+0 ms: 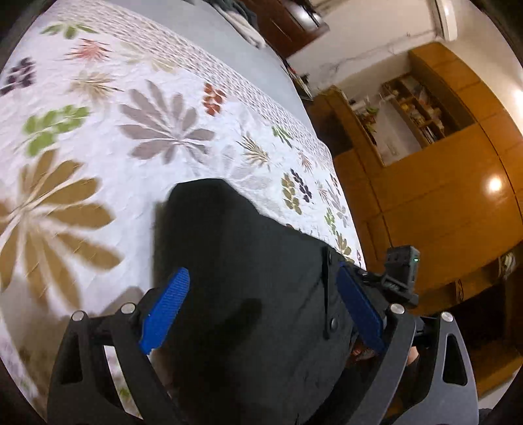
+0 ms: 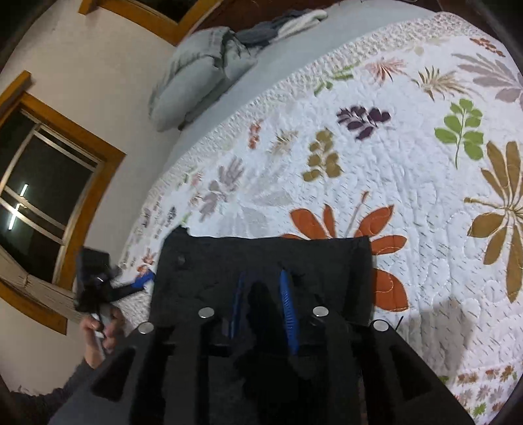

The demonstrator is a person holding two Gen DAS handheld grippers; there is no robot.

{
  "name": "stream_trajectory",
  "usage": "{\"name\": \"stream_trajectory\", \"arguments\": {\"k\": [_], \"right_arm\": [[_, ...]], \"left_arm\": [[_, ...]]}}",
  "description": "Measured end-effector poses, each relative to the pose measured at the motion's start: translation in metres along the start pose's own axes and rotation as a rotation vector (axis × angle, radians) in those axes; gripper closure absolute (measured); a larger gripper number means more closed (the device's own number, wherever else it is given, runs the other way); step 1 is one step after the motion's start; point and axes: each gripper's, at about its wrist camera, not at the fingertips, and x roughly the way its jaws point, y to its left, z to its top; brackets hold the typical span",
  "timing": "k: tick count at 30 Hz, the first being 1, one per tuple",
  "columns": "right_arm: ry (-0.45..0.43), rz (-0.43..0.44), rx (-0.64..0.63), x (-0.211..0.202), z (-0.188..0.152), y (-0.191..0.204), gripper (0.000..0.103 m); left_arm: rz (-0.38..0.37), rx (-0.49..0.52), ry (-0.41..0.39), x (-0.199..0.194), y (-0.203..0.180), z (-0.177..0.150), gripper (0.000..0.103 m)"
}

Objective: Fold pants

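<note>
On the bed's floral quilt (image 2: pixel 376 170), black pants (image 2: pixel 261 261) are lying folded; right gripper (image 2: pixel 261 294) jaws are pinching their fabric, left gripper (image 1: pixel 261 307) jaws gaping wide above them. No readable labels.

Floral quilt (image 2: pixel 376 157) covers bed — wooden wardrobe (image 1: pixel 441 202), dark window (image 2: pixel 42 196).

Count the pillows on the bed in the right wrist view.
1 grey pillow, at the far end of the bed against the wall, beside a heap of clothes. That heap may hide more.
</note>
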Motion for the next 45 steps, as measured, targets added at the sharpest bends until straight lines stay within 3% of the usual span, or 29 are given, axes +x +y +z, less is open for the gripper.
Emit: {"name": "stream_trajectory", "arguments": {"k": [4, 6, 8, 10, 11, 12, 13, 17, 21, 24, 34, 45], "right_arm": [[0.021, 0.000, 0.022, 0.011, -0.002, -0.014, 0.092], [0.018, 0.030, 0.051, 0.005, -0.003, -0.018, 0.091], [-0.010, 0.052, 0.043, -0.009, -0.005, -0.014, 0.084], [-0.066, 0.062, 0.038, -0.035, -0.012, -0.010, 0.047], [-0.072, 0.058, 0.042, -0.042, -0.015, -0.011, 0.038], [-0.057, 0.045, 0.065, -0.049, -0.020, -0.016, 0.020], [-0.038, 0.040, 0.088, -0.053, -0.024, -0.022, 0.008], [0.025, 0.047, 0.175, -0.061, -0.036, -0.050, 0.007], [0.087, 0.162, 0.266, -0.058, -0.049, -0.071, 0.007], [0.121, 0.220, 0.288, -0.049, -0.056, -0.075, 0.005], [0.205, 0.244, 0.244, -0.018, -0.060, -0.059, 0.003], [0.223, 0.256, 0.265, -0.008, -0.059, -0.058, 0.004]], "left_arm": [[0.143, -0.084, 0.105, 0.045, 0.025, 0.011, 0.010], [0.089, -0.141, 0.118, 0.050, 0.037, 0.009, 0.010], [0.066, -0.143, 0.099, 0.044, 0.039, 0.006, 0.011], [0.054, -0.148, 0.077, 0.031, 0.041, 0.001, 0.011], [0.033, -0.149, 0.067, 0.021, 0.043, -0.002, 0.011], [0.017, -0.148, 0.067, 0.015, 0.045, -0.005, 0.011], [-0.001, -0.146, 0.068, 0.010, 0.047, -0.008, 0.011], [-0.108, -0.173, 0.095, -0.009, 0.061, -0.018, 0.011], [-0.218, -0.185, 0.131, -0.020, 0.066, -0.023, 0.008], [-0.259, -0.181, 0.165, -0.016, 0.063, -0.028, 0.006], [-0.205, -0.160, 0.282, 0.028, 0.051, -0.027, 0.006], [-0.142, -0.134, 0.383, 0.055, 0.051, -0.021, 0.005]]}}
